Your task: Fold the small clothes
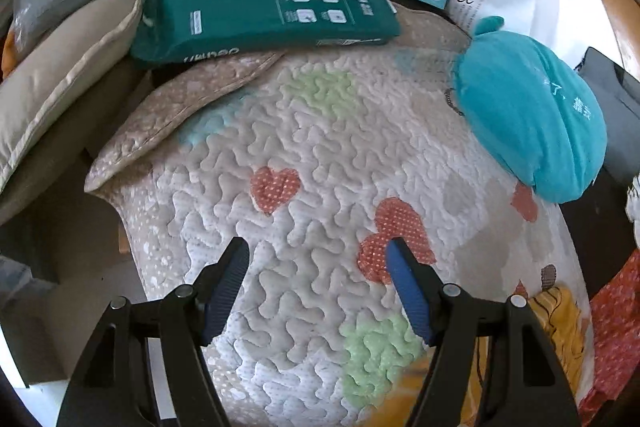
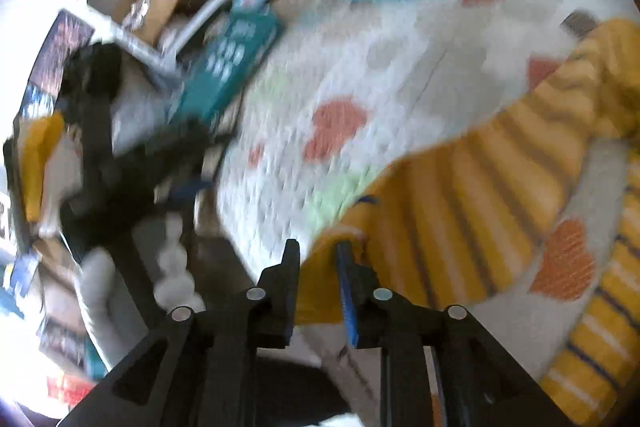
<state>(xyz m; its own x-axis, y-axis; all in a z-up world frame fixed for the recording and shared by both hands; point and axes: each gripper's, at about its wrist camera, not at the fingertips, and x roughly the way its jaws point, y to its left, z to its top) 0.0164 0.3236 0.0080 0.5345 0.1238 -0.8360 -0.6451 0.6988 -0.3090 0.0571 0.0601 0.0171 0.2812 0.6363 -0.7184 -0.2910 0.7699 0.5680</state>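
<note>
The left tongs [image 1: 318,255] hang with their jaws spread wide and nothing between them, over a bare stretch of the quilted mat [image 1: 304,131] with its hearts and pale green patches. The right tongs [image 2: 318,251] stand with only a narrow gap between their jaws, at the near left edge of the yellow striped garment [image 2: 472,187]; that view is smeared by motion, so whether the pads actually pinch the hem or only sit beside it cannot be told. The garment lies spread on the right and near part of the mat, a sleeve reaching to the far right, and in the left view only a corner of it shows at the near right. It seems laid flat there so that an edge can be lifted and brought across. The empty tongs probably wait over open mat, ready to take a second corner. Along the far side a green packet [image 1: 260,7] rests against cushions and a teal soft toy [image 1: 532,111] sits at the far right, both apart from the garment and out of the folding space.
</note>
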